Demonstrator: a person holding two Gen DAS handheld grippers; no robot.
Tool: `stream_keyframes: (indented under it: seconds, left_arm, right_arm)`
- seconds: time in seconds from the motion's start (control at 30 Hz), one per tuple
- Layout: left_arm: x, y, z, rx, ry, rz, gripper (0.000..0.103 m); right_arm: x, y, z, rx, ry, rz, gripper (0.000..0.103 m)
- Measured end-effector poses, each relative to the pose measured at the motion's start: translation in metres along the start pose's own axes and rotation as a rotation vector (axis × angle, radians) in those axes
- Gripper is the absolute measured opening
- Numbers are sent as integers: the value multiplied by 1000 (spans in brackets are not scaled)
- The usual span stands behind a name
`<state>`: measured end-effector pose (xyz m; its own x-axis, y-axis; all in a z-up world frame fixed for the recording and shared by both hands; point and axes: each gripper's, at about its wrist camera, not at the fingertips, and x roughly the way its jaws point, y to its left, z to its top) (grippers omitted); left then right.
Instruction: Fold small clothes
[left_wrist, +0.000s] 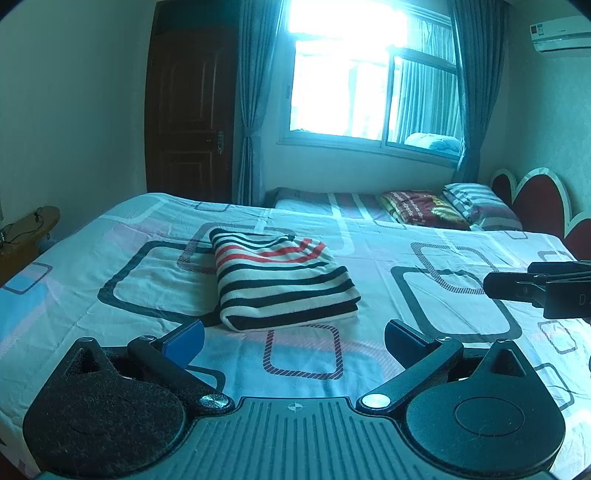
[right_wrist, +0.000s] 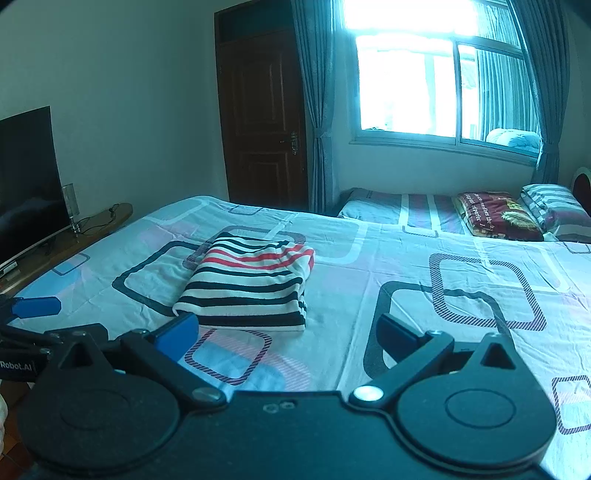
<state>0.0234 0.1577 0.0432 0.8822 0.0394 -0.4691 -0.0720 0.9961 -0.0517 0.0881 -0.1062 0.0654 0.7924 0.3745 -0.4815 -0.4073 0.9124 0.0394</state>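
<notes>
The striped garment (left_wrist: 284, 280) lies on the bed (left_wrist: 369, 240) as a compact, squarish bundle, several layers thick, just ahead of both claws and touched by neither. It looks like a soft knit or fleece — white ground with black bands and a few red ones near the far edge — with rounded, plump folds and no crisp creases. I judge it light and limp: it should sag and spill open if lifted by one layer only, and the stacked layers may slide over each other. The safest hold seems to be a pinch through the whole thickness at a near corner or along the near folded edge, one claw at each end, so the bundle keeps its shape. The left claw (left_wrist: 293, 338) hangs over the sheet with its jaws spread wide and nothing between them; its blue pads (left_wrist: 186, 339) look smooth and flat. The right claw (right_wrist: 288, 332) is likewise spread and empty, slightly right of the bundle. The sheet is thin cotton printed with rounded squares, faintly wrinkled — easy to catch together with the garment if a pinch goes too deep.
</notes>
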Motion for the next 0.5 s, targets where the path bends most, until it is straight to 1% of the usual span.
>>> stream_keyframes:
  seconds: [0.5]
  left_arm:
    - [3,-1,6,22,-4,-9,103]
  right_arm:
    - [2,3,4,-8,-8,-12,102]
